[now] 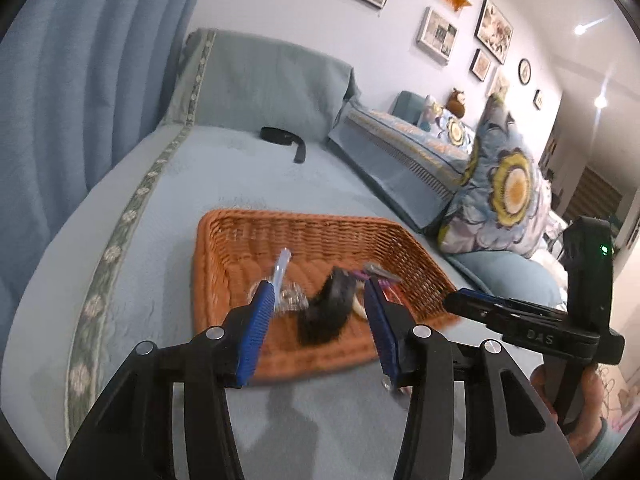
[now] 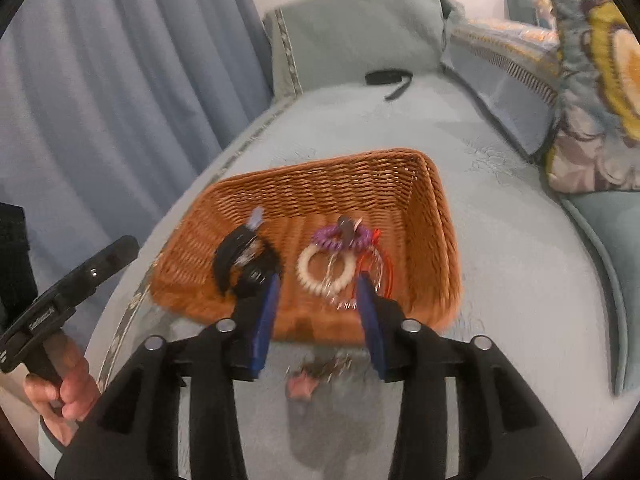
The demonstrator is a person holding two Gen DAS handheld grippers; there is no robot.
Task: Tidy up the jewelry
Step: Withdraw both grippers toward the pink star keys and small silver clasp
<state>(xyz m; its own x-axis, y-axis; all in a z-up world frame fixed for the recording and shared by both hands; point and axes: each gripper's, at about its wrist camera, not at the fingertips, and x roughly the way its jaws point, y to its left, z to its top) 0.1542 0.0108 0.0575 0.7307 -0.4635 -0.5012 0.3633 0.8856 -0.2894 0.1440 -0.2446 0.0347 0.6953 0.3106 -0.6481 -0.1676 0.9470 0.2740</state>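
Note:
An orange wicker basket (image 1: 288, 232) (image 2: 340, 188) sits on the blue-grey couch seat. Inside lie a black fuzzy hair tie (image 1: 324, 312) (image 2: 244, 260), a clear beaded piece (image 1: 290, 298), a cream ring bracelet (image 2: 326, 266), a purple coil tie (image 2: 344, 236) and a red cord piece (image 2: 380, 264). A small pink piece with a silver chain (image 2: 310, 380) lies on the seat in front of the basket, between my right fingers. My left gripper (image 1: 320, 292) is open and empty over the basket's near edge. My right gripper (image 2: 318, 284) is open and empty at the basket's front rim.
A black strap (image 1: 286, 140) (image 2: 390, 80) lies at the far end of the seat. Floral pillows (image 1: 504, 192) (image 2: 600, 80) stand to the right. A blue curtain (image 1: 80, 80) hangs on the left. The right gripper's body (image 1: 532, 320) shows at the left view's right side.

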